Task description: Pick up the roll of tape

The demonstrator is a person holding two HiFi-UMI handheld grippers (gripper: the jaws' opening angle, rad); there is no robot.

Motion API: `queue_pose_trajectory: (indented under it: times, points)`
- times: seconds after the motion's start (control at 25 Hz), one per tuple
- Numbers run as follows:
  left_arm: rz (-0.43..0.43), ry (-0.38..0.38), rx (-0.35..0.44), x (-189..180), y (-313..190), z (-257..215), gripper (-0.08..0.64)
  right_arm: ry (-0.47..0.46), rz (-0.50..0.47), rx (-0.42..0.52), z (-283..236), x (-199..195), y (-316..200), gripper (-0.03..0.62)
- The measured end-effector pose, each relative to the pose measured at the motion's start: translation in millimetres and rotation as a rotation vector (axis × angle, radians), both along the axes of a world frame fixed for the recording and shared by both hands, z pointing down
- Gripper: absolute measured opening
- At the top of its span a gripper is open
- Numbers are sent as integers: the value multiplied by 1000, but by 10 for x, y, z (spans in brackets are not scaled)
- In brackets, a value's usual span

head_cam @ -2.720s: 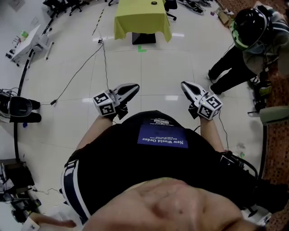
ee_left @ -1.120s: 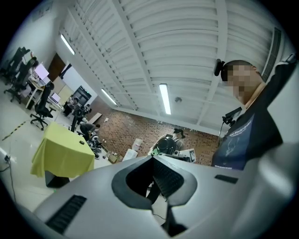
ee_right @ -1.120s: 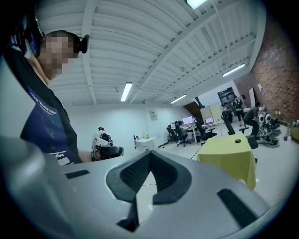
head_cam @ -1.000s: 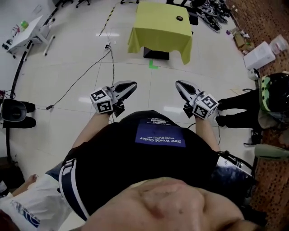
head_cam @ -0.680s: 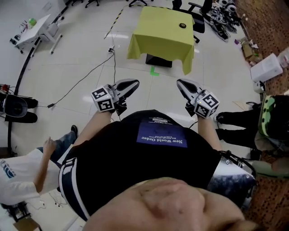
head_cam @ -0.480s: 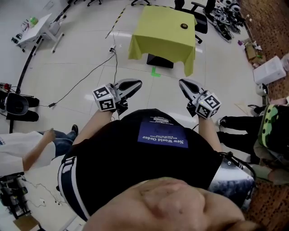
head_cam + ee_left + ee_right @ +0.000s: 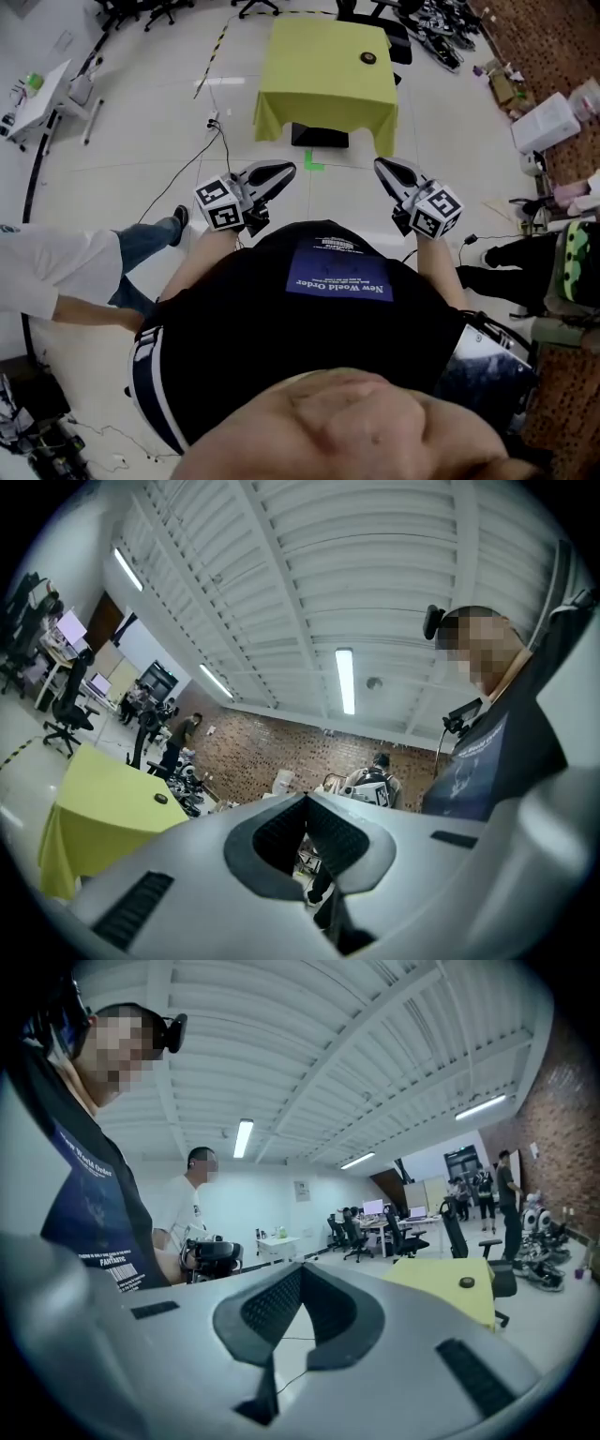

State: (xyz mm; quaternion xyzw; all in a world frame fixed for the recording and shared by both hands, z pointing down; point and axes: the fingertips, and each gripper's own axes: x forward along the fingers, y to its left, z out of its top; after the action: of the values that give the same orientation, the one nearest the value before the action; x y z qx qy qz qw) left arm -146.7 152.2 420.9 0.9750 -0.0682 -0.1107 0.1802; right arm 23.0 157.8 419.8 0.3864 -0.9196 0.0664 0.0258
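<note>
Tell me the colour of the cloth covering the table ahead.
Plain yellow-green. The tablecloth shows best in the head view.

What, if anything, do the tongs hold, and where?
Nothing. Left tongs and right tongs are shut, empty; the roll of tape sits on the yellow table.
</note>
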Motion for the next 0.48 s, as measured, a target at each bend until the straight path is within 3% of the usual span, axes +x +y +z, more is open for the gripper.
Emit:
queue_pose_trajectory:
  times: [0.32,0.48]
  points:
    - [70,-31,7,-517,-1071,-26,6,-33,98,-6,-122,-438,-946,-14]
    - [78,-20,-23,-550,-1490,22,6,-34,106,-35,-33,-493,-1289,-14]
